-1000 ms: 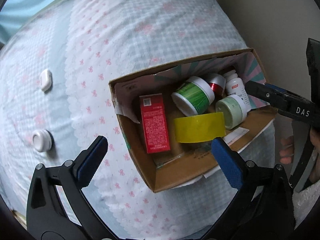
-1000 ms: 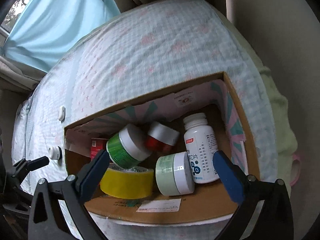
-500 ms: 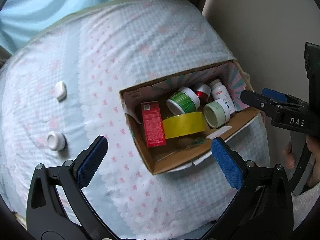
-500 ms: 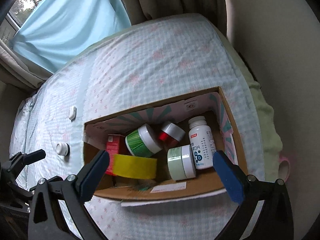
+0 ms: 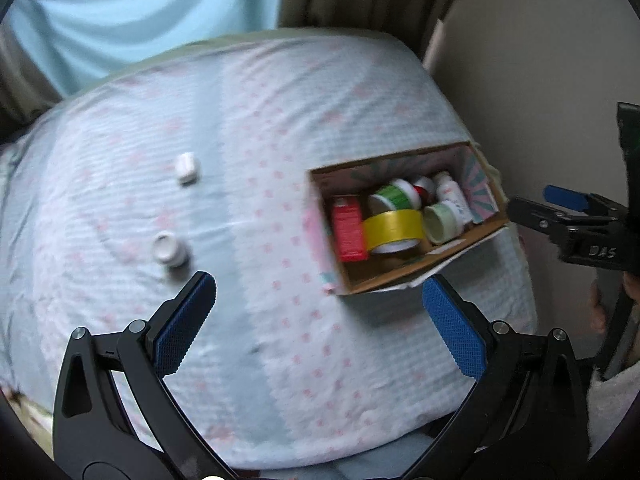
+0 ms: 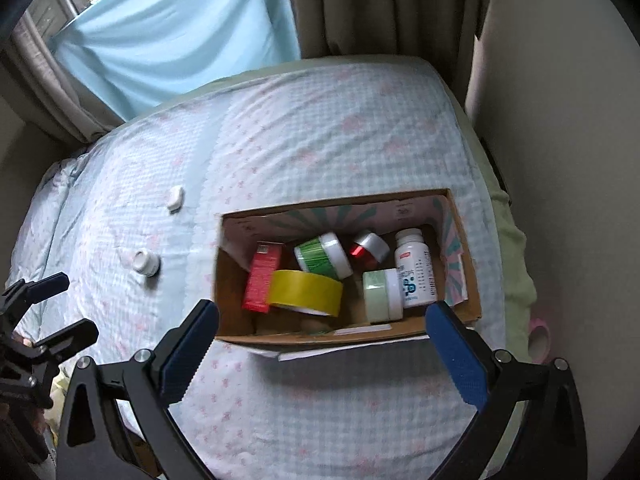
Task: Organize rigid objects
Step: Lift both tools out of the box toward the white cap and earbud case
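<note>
On the bed (image 6: 320,128), near its right edge by the wall, sits an open cardboard box (image 6: 460,216). Inside the box, a red carton (image 6: 262,276) leans at the left end, with a roll of yellow tape (image 6: 306,292) touching its right side. Behind the tape lies a green jar with a white lid (image 6: 322,256), and to the right of that a small red jar with a silver lid (image 6: 368,250). A pale green jar (image 6: 380,294) lies on its side toward the front of the box, just beside a white pill bottle (image 6: 414,272) that rests against the right end.

Well to the left of the box, two small white things lie on the bedcover: a round white jar (image 6: 146,262) and, farther from the cameras, a small flat white case (image 6: 175,199).

The right tool (image 6: 320,350) hangs above the front edge of the box, its blue pads spread wide with nothing between them. The left tool (image 5: 320,326) is likewise wide and empty, held over the bedcover between the box and the round white jar. A hand (image 5: 632,304) shows at the right edge of the left view, gripping the right tool's handle.
</note>
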Demonstrator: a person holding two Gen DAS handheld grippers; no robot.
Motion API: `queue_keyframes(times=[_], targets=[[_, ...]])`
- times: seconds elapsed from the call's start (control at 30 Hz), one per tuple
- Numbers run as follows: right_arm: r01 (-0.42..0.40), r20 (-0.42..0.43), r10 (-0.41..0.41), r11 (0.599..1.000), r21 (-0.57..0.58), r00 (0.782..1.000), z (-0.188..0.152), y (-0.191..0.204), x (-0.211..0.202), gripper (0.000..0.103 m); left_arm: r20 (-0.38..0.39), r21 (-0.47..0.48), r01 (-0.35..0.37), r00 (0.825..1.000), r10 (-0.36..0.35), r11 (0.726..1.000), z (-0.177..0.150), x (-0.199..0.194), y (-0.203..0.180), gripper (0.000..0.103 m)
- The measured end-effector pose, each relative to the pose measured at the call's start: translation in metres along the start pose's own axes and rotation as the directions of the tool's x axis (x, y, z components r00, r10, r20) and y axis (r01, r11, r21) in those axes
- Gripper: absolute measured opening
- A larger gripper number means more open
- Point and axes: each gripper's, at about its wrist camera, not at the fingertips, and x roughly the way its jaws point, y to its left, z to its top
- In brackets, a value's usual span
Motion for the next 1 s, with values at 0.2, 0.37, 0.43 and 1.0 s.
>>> queue_keyframes(times=[0.2,0.37,0.43,1.0], targets=[[-0.001,0.024,0.003,0.998,-0.056,1.0,0.01,0.045,-0.024,0.103,0.085,-0.076,-0.094,0.991,0.101,0.993,-0.015,-0.032,0.06,0.103],[0.021,0.014,-0.019,0.99,-0.142,1.0,0.03,0.092,-0.017,0.103,0.092,-0.201,-0.118,0.986,0.139,0.972,-0.026,-0.032,0.123,0.103],[0.015,0.002,-0.015,0.986,-0.167,1.0,0.043,0.111,-0.007,0.103,0.078,-0.243,-0.134,0.985,0.157,0.961,-0.03,-0.026,0.145,0.103],[-0.073,-0.223,-0.011,0.928,-0.365,0.975,0.151,0.281,0.18,0.103,-0.015,-0.336,-0.202,0.978,0.209,0.92,-0.032,0.108,0.227,0.102]])
